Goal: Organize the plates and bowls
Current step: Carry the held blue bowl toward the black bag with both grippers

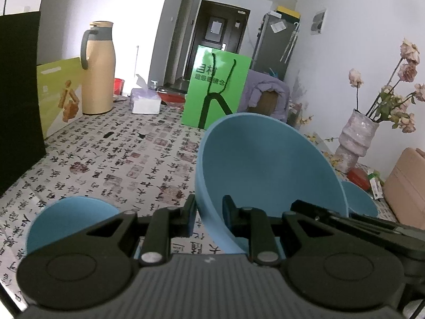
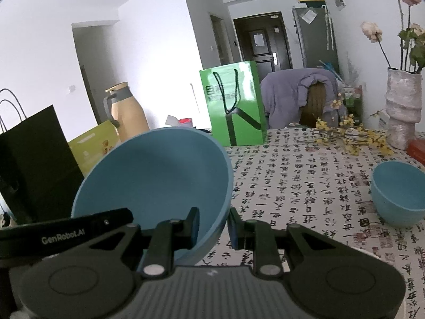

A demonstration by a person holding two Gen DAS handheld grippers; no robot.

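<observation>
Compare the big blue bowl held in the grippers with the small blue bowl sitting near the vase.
The big blue bowl is off the table and tilted, its rim pinched by both grippers; the small blue bowl sits upright on the tablecloth, untouched. The big bowl is clearly wider and shallower-looking. Both are the same plain matte blue, and both are empty.

The left gripper [image 1: 208,212] is a matte black two-finger tool on a grey ribbed housing whose grooves run forward between two broad round black discs, each with a shallow inner ring. From each disc an angular black link with a triangular cut-out reaches inward to a straight black bar pinned by silver round rivets. The fingers [image 1: 190,207] are short, flat black blocks with blue pads on their inner faces. The right gripper [image 2: 213,222] is built alike, with a small white mark on its ribbed housing. A black bar left of it bears white "GenRobot.AI" lettering [image 2: 63,236] and a small screw.
</observation>
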